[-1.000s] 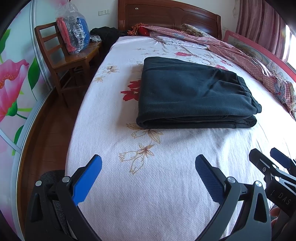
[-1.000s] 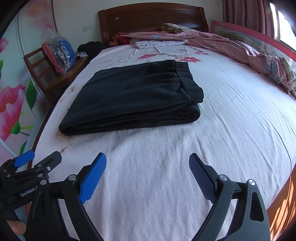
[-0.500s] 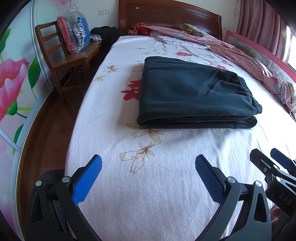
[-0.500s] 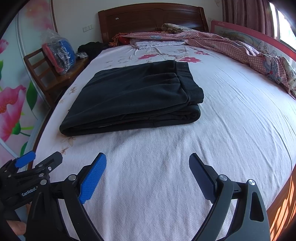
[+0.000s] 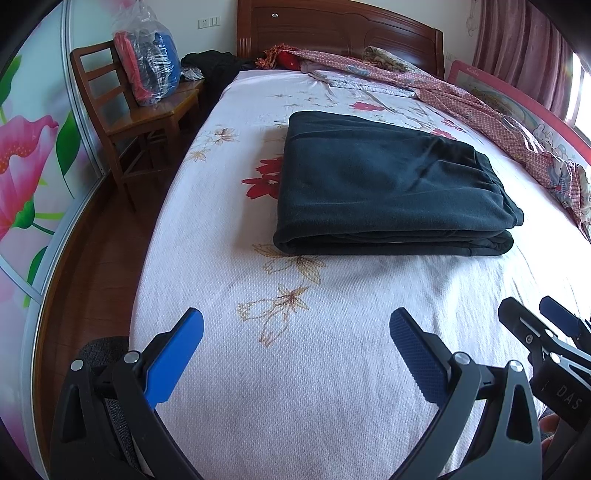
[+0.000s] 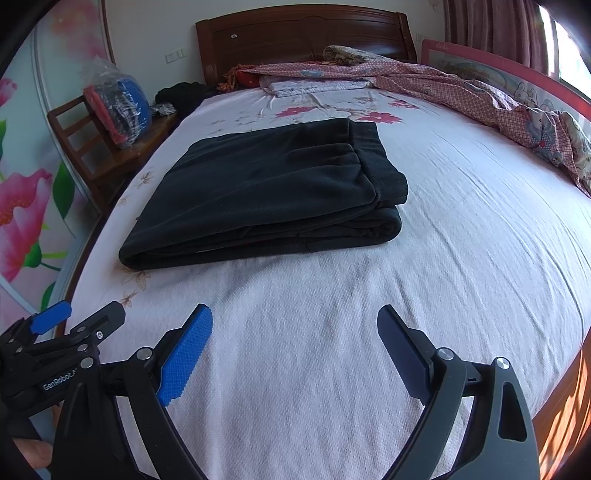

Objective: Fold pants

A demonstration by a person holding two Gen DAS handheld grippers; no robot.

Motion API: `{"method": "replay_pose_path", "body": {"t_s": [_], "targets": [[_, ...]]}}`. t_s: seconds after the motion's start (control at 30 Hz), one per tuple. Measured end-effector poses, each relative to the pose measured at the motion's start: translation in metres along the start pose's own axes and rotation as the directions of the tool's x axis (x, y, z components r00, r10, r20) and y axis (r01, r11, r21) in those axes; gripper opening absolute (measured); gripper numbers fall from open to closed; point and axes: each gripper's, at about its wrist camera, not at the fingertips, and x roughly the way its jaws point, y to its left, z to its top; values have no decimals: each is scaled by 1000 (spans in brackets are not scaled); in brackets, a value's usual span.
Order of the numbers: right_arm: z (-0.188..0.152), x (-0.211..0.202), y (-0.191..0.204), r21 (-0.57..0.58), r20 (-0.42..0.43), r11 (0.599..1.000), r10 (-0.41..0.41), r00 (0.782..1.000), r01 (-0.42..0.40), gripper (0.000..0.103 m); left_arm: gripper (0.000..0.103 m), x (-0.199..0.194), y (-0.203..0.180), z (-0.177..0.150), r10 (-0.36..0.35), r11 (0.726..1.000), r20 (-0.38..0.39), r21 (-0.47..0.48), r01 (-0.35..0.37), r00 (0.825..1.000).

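The pants (image 5: 391, 192) lie folded into a thick, roughly rectangular stack in the middle of the bed (image 5: 295, 369), several layers showing along the near edge. Their cloth is dark, soft and fleecy, with a gathered waistband at the right end. They rest on a white bedsheet (image 6: 461, 240) with a fine waffle weave, printed with red flowers and pale brown outline blossoms.

The left gripper (image 5: 295, 343) hangs above the near part of the bed, well apart from the pants, its two blue ribbed pads spread wide with nothing between them. The right gripper (image 6: 295, 339) is just beside it, likewise spread wide and empty over bare sheet; its black frame and blue tip show at the right edge of the left wrist view.

At the head of the bed stands a curved, polished wooden headboard (image 6: 303, 33). A crumpled pink checked quilt (image 6: 480, 92) runs along the far right side. To the left of the bed a slatted wooden chair (image 5: 125, 110) carries a clear plastic bag (image 5: 147, 66) stuffed with red and blue cloth.
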Motion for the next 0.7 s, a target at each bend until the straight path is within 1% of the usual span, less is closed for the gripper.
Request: {"method": "replay_pose_path", "body": {"t_s": [0.23, 0.33, 0.4, 0.43, 0.53, 0.57, 0.63, 0.7], "targets": [[-1, -1, -1, 3, 0, 1000, -5, 1000, 5, 90, 101, -1, 2, 1, 9, 1000, 4, -4, -9, 1000], [-1, -3, -6, 16, -1, 1000, -15, 1000, 15, 90, 101, -8, 4, 6, 19, 1000, 27, -12, -18, 999], [-1, -4, -11, 35, -1, 999, -20, 1000, 20, 90, 101, -15, 2, 10, 82, 996, 63, 14, -83, 995], [-1, -5, -14, 49, -2, 999, -20, 1000, 20, 90, 101, -18, 0, 13, 99, 994, 79, 32, -102, 992], [0, -5, -23, 83, -11, 996, -14, 1000, 15, 90, 101, -30, -5, 16, 129, 988, 117, 74, -139, 985], [-1, -5, -24, 89, -13, 996, -12, 1000, 14, 90, 101, -33, -8, 16, 151, 982, 135, 96, -164, 979], [-1, -6, -27, 100, -15, 995, -5, 1000, 7, 90, 101, -40, -14, 16, 166, 970, 154, 150, -189, 974], [-1, -7, -28, 108, -15, 994, -3, 1000, 4, 90, 101, -49, -17, 14, 185, 960, 176, 180, -216, 967]]}}
